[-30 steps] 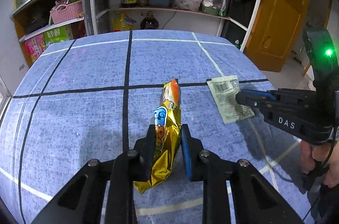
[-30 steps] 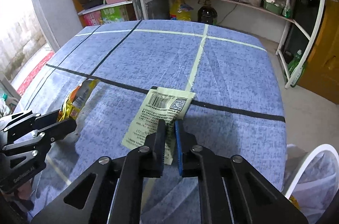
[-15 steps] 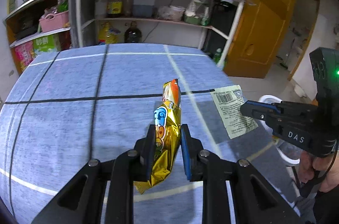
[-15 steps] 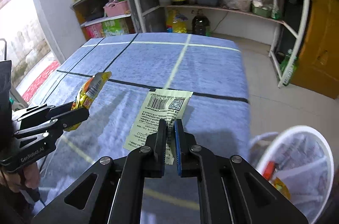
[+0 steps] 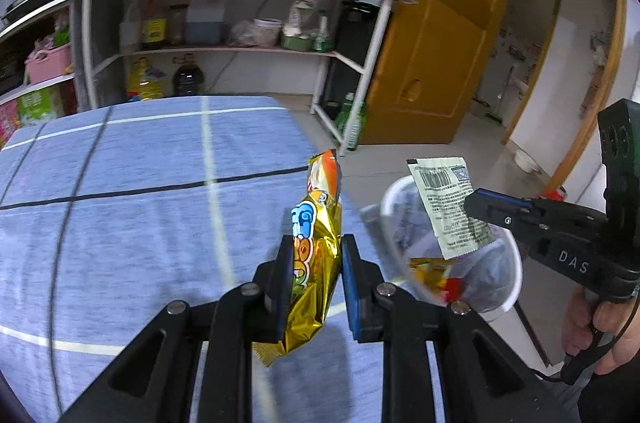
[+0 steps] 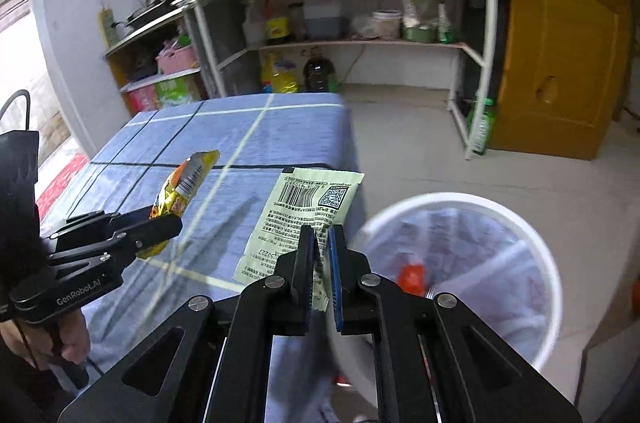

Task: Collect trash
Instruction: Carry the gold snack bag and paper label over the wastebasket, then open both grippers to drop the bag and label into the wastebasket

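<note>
Standing nearly upright, long axis vertical, gold snack wrapper (image 5: 316, 255) is clamped mid-length in left gripper (image 5: 314, 277) above blue tablecloth (image 5: 140, 223); right gripper (image 6: 320, 275) pinches pale sachet (image 6: 308, 219) beside white bin (image 6: 552, 263)

Bright daylight from left, fisheye-bent edges, slight motion blur

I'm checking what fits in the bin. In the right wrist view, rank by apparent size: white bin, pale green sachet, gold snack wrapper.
1. white bin
2. pale green sachet
3. gold snack wrapper
The sachet is nearer the camera, so ranks 2 and 3 are unsure.
</note>
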The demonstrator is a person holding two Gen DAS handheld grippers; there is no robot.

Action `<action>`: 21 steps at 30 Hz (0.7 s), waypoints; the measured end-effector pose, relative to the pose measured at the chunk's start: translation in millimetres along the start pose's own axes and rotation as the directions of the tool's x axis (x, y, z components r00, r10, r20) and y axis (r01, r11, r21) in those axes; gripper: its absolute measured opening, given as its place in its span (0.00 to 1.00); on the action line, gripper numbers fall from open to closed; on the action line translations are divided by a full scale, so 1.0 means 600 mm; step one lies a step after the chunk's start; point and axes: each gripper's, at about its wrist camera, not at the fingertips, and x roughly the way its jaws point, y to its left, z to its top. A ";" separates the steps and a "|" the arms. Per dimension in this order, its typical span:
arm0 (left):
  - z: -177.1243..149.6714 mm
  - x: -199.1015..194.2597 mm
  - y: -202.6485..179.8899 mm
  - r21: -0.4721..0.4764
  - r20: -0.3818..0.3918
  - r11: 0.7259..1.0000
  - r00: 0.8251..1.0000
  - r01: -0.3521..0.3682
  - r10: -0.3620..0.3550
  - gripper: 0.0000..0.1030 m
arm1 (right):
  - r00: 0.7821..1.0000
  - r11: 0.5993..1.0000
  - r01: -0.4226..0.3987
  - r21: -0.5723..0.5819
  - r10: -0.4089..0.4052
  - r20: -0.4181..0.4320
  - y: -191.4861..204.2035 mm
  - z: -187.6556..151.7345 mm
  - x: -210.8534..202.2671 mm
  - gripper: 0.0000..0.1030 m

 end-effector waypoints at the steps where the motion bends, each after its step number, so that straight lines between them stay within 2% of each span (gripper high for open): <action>1: 0.000 0.002 -0.013 0.003 -0.001 1.000 1.000 0.010 -0.010 0.23 | 1.000 1.000 0.011 0.015 -0.011 0.002 -0.015 -0.005 -0.007 0.07; 12: 0.013 0.060 -0.149 0.052 -0.031 0.992 0.993 0.116 -0.114 0.23 | 0.996 0.989 0.086 0.117 -0.086 -0.006 -0.135 -0.050 -0.049 0.07; 21: 0.001 0.114 -0.202 0.066 -0.083 0.987 0.987 0.144 -0.138 0.25 | 0.993 0.978 0.112 0.178 -0.104 -0.053 -0.197 -0.079 -0.038 0.07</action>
